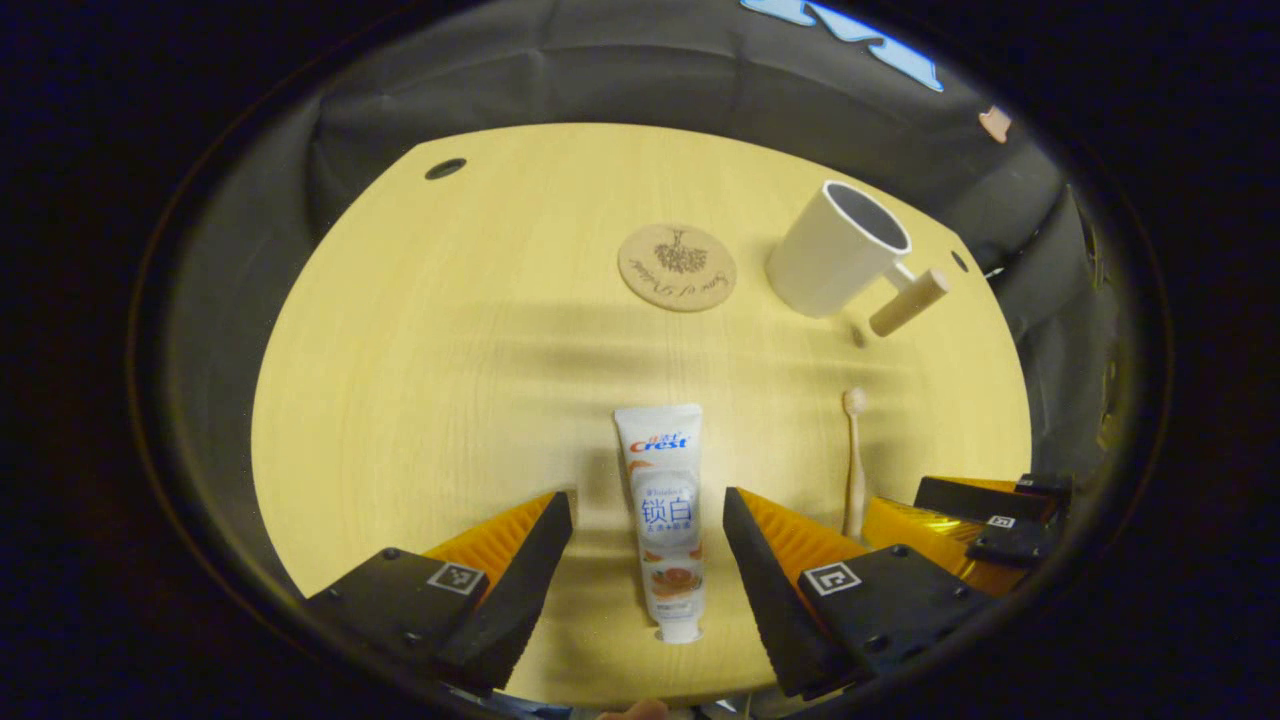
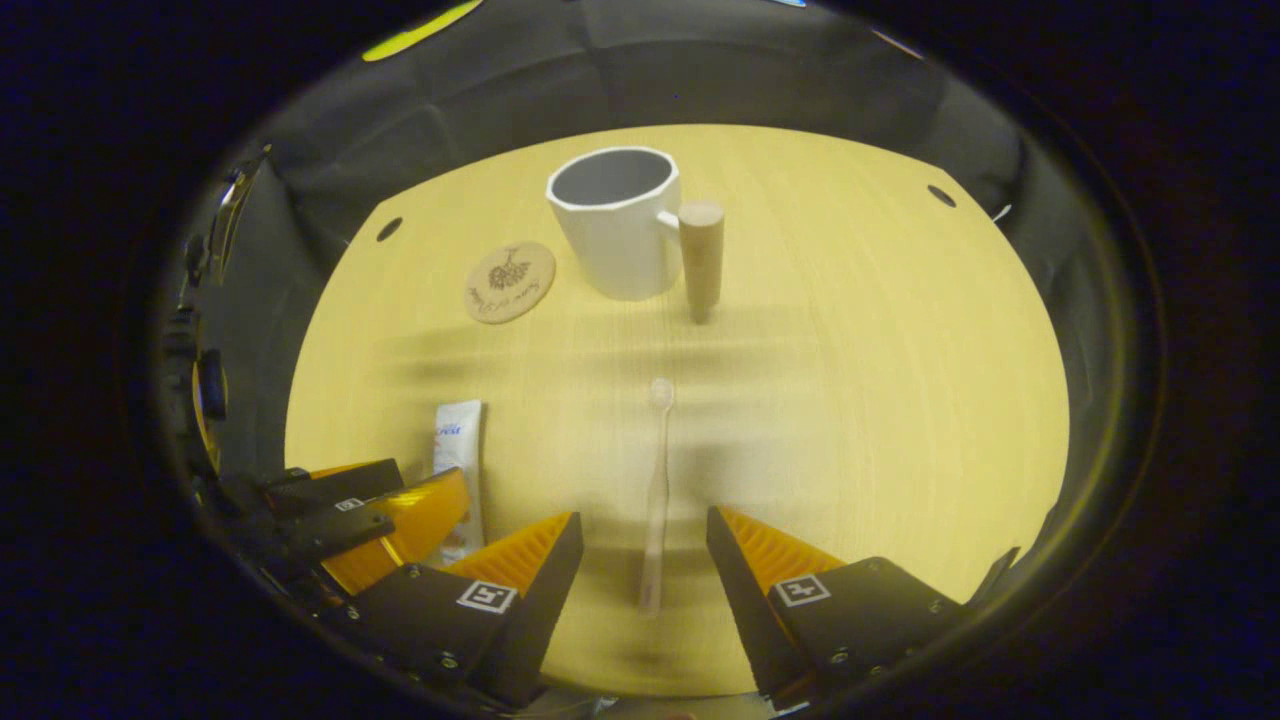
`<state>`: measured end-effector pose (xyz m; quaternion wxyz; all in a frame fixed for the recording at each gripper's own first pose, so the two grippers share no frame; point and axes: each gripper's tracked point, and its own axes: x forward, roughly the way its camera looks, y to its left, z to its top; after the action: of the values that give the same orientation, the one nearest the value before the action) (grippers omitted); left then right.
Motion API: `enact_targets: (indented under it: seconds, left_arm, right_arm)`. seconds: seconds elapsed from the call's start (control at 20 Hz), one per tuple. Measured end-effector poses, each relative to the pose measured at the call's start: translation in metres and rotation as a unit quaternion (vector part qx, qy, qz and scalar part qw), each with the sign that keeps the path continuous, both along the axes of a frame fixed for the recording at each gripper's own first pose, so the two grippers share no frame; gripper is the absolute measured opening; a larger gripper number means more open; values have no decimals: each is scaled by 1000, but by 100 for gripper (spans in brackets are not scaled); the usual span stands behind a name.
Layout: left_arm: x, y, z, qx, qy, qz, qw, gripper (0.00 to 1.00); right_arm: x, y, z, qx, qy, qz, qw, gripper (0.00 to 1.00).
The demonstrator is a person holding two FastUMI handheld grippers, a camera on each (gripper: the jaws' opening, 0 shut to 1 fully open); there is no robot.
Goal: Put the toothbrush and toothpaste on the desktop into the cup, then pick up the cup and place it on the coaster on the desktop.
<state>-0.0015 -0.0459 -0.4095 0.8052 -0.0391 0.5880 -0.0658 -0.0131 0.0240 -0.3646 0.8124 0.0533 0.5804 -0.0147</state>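
Each tube-like item lies lengthwise toward 12 o'clock between spread, empty fingers: toothpaste (image 1: 665,520) under the left gripper (image 1: 648,560), toothbrush (image 2: 657,495) under the right gripper (image 2: 645,565)

On the desktop (image 1: 400,380) the toothpaste (image 1: 665,520) and the toothbrush (image 1: 854,465) are lying side by side at the near edge, well apart, the toothbrush to the right. Behind them the coaster (image 1: 677,267) is sitting flat, and the cup (image 1: 838,250) is standing just to its right, its handle (image 1: 908,302) pointing away from the coaster.

The left gripper (image 1: 648,545) is straddling the toothpaste; the right gripper (image 2: 645,570) is straddling the toothbrush (image 2: 656,500).
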Motion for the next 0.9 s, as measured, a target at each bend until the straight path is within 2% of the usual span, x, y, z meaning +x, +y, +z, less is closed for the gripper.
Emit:
enact_targets:
  seconds: [0.05, 0.1, 0.3, 0.4, 0.5, 0.55, 0.6, 0.65, 0.8, 0.9]
  left_arm:
    - [-3, -1, -5, 4, 10, 1, 1000, 97]
    - [-3, 1, -7, 7, 15, 3, 1000, 100]
    - [-8, 5, -20, 26, 42, 13, 999, 100]
    - [-5, 7, -22, 38, 45, 13, 998, 99]
    - [-5, 11, -24, 54, 52, 12, 997, 97]
    - [-6, 11, -25, 62, 54, 9, 997, 87]
    - [-5, 9, -25, 68, 53, 5, 996, 87]
    - [-6, 9, -26, 69, 57, 6, 996, 95]
    - [-5, 11, -25, 68, 62, 11, 996, 95]
    - [-4, 12, -24, 69, 67, 17, 995, 95]
  right_arm:
    - [-1, -1, -9, -5, 13, -2, 1000, 78]
    - [-1, -3, -14, -8, 20, -2, 1000, 77]
    - [-8, -5, -29, -18, 54, -2, 998, 77]
    - [-8, -5, -33, -24, 58, 0, 998, 75]
    - [-7, -9, -35, -36, 60, 2, 998, 77]
    - [-7, -9, -36, -36, 59, 2, 998, 76]
    - [-8, -9, -35, -38, 58, 2, 998, 75]
    - [-8, -9, -36, -41, 57, 2, 998, 76]
    - [-13, -8, -36, -56, 59, 15, 997, 76]
    - [-16, -9, -35, -60, 63, 19, 996, 71]
